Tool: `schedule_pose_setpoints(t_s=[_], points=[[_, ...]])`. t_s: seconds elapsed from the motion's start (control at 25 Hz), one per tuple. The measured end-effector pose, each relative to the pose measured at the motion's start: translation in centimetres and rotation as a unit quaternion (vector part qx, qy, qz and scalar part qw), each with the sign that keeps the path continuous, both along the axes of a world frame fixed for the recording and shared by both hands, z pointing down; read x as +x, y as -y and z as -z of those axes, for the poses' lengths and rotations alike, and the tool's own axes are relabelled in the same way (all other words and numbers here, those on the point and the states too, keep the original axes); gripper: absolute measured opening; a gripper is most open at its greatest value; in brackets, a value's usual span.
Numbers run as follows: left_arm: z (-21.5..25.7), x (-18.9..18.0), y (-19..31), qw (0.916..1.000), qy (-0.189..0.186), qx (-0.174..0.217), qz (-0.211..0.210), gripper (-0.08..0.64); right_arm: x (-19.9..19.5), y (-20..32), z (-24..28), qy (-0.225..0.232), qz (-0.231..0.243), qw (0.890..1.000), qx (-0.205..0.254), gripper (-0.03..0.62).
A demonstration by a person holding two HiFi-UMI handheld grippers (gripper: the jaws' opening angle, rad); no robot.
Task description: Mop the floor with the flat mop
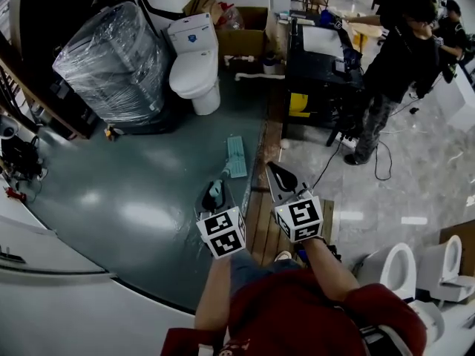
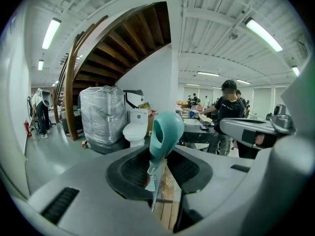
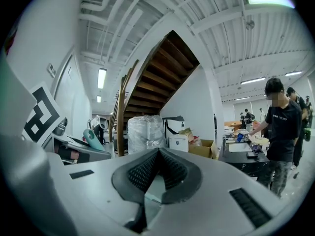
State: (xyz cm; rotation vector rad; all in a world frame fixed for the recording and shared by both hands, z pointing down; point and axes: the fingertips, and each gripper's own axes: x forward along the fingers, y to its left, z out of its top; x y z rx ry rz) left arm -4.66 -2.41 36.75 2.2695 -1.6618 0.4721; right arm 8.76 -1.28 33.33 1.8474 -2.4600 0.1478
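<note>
Left tool [image 1: 215, 190]: clenched on flat mop [image 1: 236, 156] handle. Right tool [image 1: 278, 175]: clenched, empty. Ahead on floor [image 1: 133, 199]: toilet [image 1: 194, 61], wrapped bundle [image 1: 111, 61].

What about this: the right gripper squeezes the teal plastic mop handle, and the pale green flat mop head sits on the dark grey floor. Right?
No: the left gripper squeezes the teal plastic mop handle, as the left gripper view shows. The rest is right.

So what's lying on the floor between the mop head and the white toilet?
Nothing. In the head view, the dark green floor between the mop head and the toilet is bare.
</note>
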Motion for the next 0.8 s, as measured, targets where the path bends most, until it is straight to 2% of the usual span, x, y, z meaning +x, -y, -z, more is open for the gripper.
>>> schedule_pose_setpoints(t_s=[0.8], points=[[-0.4,2.2,2.1,0.9999,-0.003,0.012,-0.005,0.126,3.5,0.5,0.2,-0.017,-0.023,1.0,0.002,0.017]])
